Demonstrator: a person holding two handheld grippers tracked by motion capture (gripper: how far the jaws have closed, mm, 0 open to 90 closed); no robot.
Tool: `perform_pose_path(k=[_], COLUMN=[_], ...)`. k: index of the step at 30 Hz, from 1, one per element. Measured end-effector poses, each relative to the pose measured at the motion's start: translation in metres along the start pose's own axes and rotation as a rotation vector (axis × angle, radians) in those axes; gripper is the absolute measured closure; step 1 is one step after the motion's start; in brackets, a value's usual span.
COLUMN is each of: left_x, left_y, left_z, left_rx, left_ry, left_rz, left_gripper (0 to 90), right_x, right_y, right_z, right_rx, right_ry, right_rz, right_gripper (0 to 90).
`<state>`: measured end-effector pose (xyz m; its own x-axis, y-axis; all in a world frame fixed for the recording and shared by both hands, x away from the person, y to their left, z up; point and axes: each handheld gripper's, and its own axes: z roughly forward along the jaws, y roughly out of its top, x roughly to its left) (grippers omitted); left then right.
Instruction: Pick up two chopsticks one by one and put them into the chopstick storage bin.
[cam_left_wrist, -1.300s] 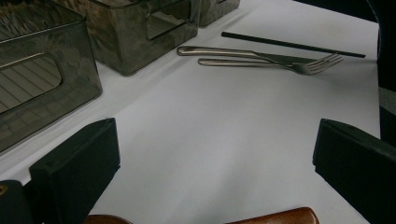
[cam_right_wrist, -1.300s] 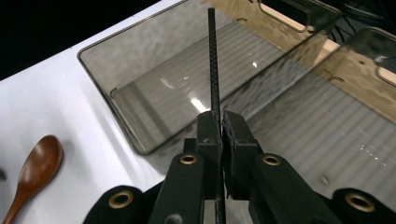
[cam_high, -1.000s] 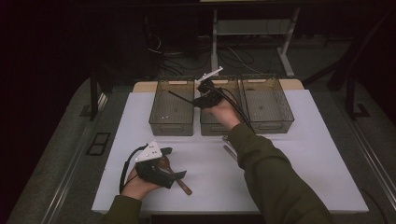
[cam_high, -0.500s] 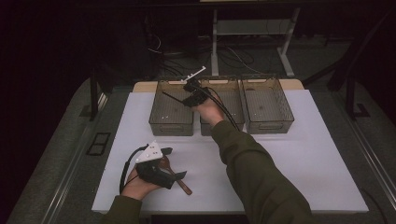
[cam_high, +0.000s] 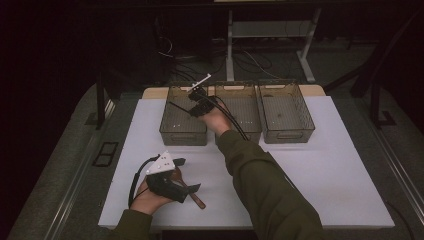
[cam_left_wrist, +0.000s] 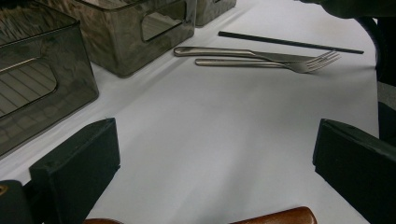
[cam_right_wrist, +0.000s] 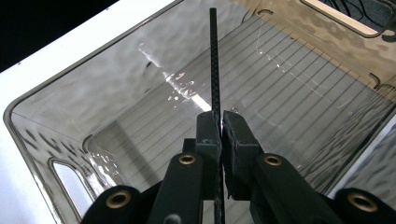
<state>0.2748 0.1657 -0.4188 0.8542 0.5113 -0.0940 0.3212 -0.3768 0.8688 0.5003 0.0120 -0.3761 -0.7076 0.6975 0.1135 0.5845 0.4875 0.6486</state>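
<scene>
Right now your right gripper (cam_right_wrist: 219, 123) is pinched tight on a thin black chopstick (cam_right_wrist: 214, 56), and you have it over the leftmost of the three smoky clear bins (cam_high: 183, 134) at the far side of the white table (cam_high: 325, 170). Along your right jaws, the stick runs straight up past the pads, its free end hanging above the ribbed floor of that bin, clear of the walls. From above, your right hand (cam_high: 215, 119) sits at the bin's right rim, the stick slanting out to the left over the opening.

Your left gripper (cam_high: 189, 176) rests low near the table's front edge, jaws spread wide with nothing pressed between them; a brown wooden handle (cam_left_wrist: 275, 217) lies on the table just under and between them. Ahead of those jaws, a second black chopstick (cam_left_wrist: 289, 43) and two metal forks (cam_left_wrist: 261, 57) lie side by side on the white surface, beside the bins.
</scene>
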Motion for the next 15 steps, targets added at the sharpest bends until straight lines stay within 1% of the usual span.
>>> perform_pose_path(k=[2, 3, 4, 5, 6, 7, 11, 15], left_x=[0.000, 0.000, 0.000, 0.000, 0.000, -0.001, -0.001, 0.000], left_y=[0.000, 0.000, 0.000, 0.000, 0.000, 0.000, 0.000, 0.000], left_z=[0.000, 0.000, 0.000, 0.000, 0.000, 0.000, 0.001, 0.000], left_rx=[0.001, 0.001, 0.002, 0.002, 0.002, 0.002, 0.002, 0.002], left_ry=[-0.001, -0.001, -0.001, -0.001, -0.001, -0.001, -0.002, -0.003], left_rz=[0.001, 0.001, 0.001, 0.001, 0.001, 0.001, 0.001, 0.001], left_gripper=[0.0, 0.0, 0.0, 0.0, 0.0, 0.0, 0.0, 0.0], right_x=[0.000, -0.001, -0.002, -0.002, -0.002, -0.002, -0.004, -0.005], right_y=[0.000, 0.000, 0.000, 0.000, 0.001, 0.001, 0.002, 0.003], right_z=[0.000, -0.001, -0.003, -0.003, -0.005, -0.005, -0.010, -0.018], right_rx=[0.003, 0.001, -0.010, -0.010, -0.019, -0.019, -0.034, -0.044], right_ry=[0.006, 0.007, 0.012, 0.012, 0.015, 0.015, 0.034, 0.049], right_rz=[0.000, -0.001, 0.007, 0.007, 0.000, 0.000, 0.001, 0.005], right_gripper=[83.8, 81.4, 77.1, 77.1, 74.7, 74.7, 68.9, 61.1])
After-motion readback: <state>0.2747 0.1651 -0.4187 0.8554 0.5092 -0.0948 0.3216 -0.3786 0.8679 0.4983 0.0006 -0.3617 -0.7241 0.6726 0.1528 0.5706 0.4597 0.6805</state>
